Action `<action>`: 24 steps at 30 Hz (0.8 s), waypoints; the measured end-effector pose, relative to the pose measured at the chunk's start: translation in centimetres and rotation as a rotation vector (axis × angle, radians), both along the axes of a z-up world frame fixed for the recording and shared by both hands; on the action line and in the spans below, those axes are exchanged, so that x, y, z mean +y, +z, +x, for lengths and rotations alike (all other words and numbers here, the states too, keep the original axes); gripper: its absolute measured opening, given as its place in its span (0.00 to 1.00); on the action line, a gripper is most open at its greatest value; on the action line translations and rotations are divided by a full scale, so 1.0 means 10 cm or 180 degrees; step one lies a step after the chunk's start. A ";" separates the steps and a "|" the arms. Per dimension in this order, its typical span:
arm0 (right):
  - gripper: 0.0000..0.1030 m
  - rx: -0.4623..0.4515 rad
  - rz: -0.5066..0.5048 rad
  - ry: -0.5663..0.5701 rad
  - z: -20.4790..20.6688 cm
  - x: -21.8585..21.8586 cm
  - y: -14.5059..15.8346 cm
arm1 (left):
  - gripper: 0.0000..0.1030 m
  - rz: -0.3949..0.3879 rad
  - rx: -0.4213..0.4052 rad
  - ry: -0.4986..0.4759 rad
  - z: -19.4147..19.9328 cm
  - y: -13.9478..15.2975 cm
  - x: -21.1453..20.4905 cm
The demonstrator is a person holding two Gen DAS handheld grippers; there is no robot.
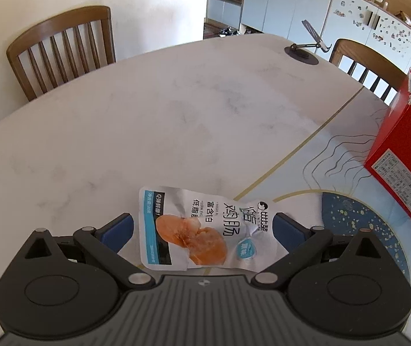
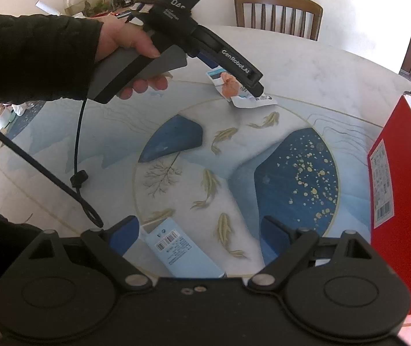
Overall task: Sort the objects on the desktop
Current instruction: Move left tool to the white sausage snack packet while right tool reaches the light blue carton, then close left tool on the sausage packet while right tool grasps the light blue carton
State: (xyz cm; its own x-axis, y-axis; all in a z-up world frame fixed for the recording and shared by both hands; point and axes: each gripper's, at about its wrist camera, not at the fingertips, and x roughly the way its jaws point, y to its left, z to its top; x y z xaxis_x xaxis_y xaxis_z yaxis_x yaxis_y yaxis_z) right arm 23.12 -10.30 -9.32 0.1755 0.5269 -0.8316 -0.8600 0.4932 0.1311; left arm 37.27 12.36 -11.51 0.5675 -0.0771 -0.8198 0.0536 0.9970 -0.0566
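Note:
A crumpled white snack packet [image 1: 194,227] with an orange food picture lies flat on the table. My left gripper [image 1: 202,219] is open and straddles it, one blue finger on each side. From the right wrist view, a hand holds that left gripper [image 2: 234,79] over the same packet [image 2: 241,98] at the far edge of the round painted mat [image 2: 234,155]. My right gripper [image 2: 201,227] is open low over the mat. A light blue barcoded pack [image 2: 176,252] lies between its fingers, close to the left finger [image 2: 126,235].
A red box [image 1: 399,158] stands at the right, also seen as the red box [image 2: 401,201]. Wooden chairs [image 1: 61,49] ring the marble table [image 1: 147,121]. A phone stand [image 1: 306,49] sits at the far edge. A black cable [image 2: 77,155] hangs from the left handle.

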 end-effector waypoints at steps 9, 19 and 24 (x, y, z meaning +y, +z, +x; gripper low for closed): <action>0.82 0.0057 -0.0043 0.0138 -0.04 0.05 -0.05 | 1.00 -0.0015 0.0059 0.0041 0.08 -0.11 0.02; 0.71 0.0056 -0.0153 0.0237 -0.06 0.08 -0.13 | 0.99 0.0101 -0.0029 0.0000 0.03 -0.13 -0.05; 0.67 0.0073 -0.0190 0.0255 -0.06 0.08 -0.15 | 0.99 0.0168 -0.0059 -0.0093 -0.05 -0.14 -0.12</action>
